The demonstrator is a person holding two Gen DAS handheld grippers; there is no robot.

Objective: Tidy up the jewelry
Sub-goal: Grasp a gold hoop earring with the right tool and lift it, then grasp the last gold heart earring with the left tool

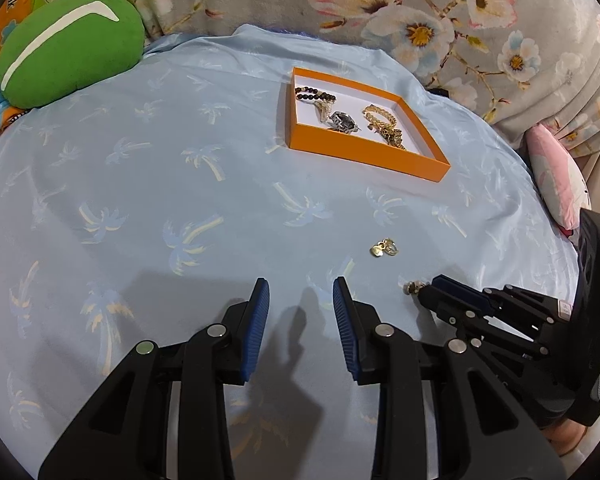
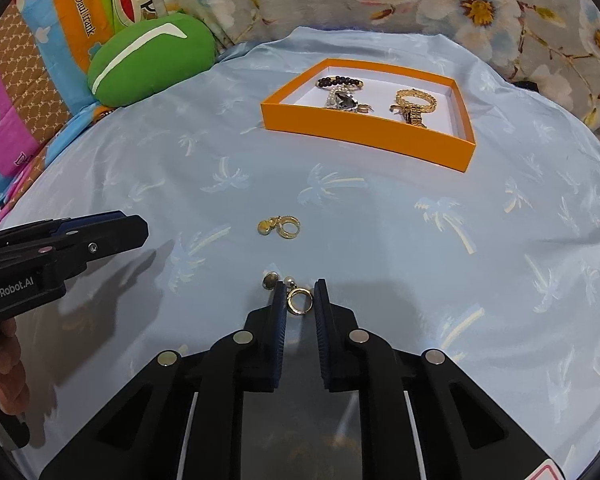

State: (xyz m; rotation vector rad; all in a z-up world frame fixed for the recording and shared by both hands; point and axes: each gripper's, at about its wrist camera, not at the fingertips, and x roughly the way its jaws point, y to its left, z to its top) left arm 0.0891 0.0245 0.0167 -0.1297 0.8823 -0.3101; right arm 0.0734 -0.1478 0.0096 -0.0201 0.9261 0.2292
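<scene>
— Where is the gold earring (image 2: 299, 300)?
— On the blue sheet (image 2: 380, 220), between the right gripper (image 2: 300, 294) fingers, which sit close around it without pinching.
— And the left gripper (image 1: 301, 292)?
— Fingers spread, holding nothing. Another earring (image 2: 280, 227) lies nearer the orange box (image 2: 364, 136).

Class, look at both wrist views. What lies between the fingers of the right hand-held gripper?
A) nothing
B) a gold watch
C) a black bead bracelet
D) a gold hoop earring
D: the right hand-held gripper brackets a gold hoop earring on the blue cloth, jaws not yet closed on it.
</scene>
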